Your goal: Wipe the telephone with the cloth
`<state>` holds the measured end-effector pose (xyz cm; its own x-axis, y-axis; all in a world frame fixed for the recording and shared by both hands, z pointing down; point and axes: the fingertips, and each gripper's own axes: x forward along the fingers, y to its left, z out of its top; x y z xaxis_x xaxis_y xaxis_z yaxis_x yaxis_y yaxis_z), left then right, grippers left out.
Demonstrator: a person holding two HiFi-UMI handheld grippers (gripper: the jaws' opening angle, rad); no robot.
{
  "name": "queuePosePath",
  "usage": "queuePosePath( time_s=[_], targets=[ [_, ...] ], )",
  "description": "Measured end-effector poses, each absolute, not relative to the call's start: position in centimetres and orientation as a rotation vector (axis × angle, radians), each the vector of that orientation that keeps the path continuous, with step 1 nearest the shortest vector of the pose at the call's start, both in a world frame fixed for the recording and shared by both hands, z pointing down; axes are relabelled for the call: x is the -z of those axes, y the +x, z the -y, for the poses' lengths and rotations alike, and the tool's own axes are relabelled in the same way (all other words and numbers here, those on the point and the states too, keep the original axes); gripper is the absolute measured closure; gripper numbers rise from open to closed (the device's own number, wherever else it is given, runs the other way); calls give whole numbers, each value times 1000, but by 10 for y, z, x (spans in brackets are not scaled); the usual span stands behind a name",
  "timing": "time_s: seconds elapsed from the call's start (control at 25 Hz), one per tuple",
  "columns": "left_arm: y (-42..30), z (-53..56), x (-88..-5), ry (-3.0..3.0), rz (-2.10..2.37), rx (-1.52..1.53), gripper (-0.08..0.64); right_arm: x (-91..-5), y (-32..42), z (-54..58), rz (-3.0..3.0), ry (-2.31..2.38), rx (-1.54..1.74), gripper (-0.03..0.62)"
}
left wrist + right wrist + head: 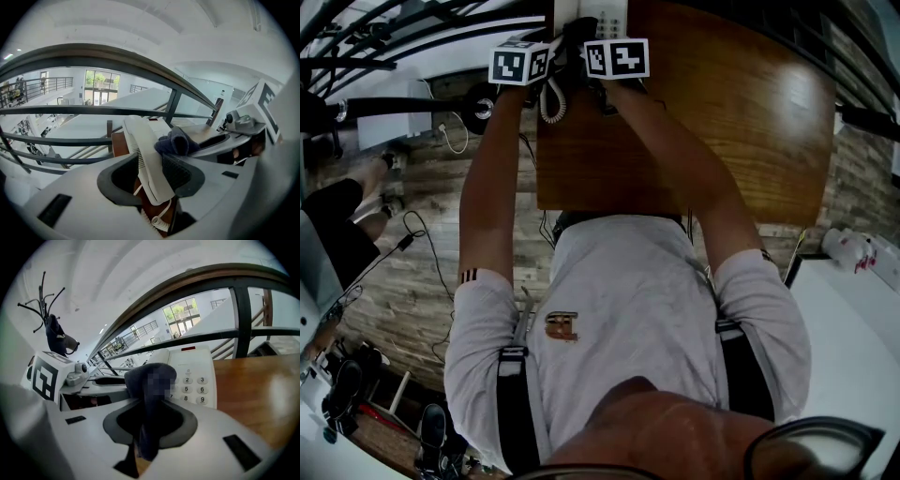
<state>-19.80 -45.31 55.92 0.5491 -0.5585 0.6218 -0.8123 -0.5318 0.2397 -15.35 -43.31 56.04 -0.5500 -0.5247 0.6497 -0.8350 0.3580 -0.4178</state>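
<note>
The white telephone base [194, 380] with its number keys sits at the far edge of the wooden table [722, 122]. My left gripper [151, 164] is shut on the white handset [143, 150], which is tilted above the table with its coiled cord [159, 222] hanging below. My right gripper [151, 416] is shut on a dark cloth [150, 380]. The bunched end of the cloth [176, 142] rests against the handset's side, over the left part of the base. In the head view both marker cubes [521, 63] sit close together by the telephone [605, 17].
A dark metal railing [93, 112] with a wooden top rail runs right behind the table's far edge. A coat stand [51, 324] rises at the left. Cables [422, 234] trail on the plank floor, a white surface [853, 309] lies at the right, and another person's leg [337, 216] shows at the left.
</note>
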Motion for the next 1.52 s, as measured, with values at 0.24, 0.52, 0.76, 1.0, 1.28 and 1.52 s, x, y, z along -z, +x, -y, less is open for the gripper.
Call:
queuePosePath(
  time_s=[0.24, 0.52, 0.76, 1.0, 1.28, 1.52],
  targets=[
    [-199, 451, -556, 2282, 1113, -675, 394, -570, -120, 433, 2141, 1226, -936, 512],
    [-198, 450, -557, 2287, 1115, -688, 394, -579, -70, 431, 2070, 1285, -900, 512],
    [-197, 446, -560, 2277, 1121, -701, 394, -570, -55, 423, 2085, 1292, -902, 512],
    [-189, 429, -537, 2311, 1153, -662, 396, -525, -62, 408, 2243, 1226, -872, 512],
    [-159, 377, -483, 2426, 1169, -427, 401, -479, -59, 367, 2457, 1171, -837, 512],
    [-148, 353, -434, 2489, 1215, -202, 456, -434, -63, 356, 2701, 1128, -741, 512]
  ],
)
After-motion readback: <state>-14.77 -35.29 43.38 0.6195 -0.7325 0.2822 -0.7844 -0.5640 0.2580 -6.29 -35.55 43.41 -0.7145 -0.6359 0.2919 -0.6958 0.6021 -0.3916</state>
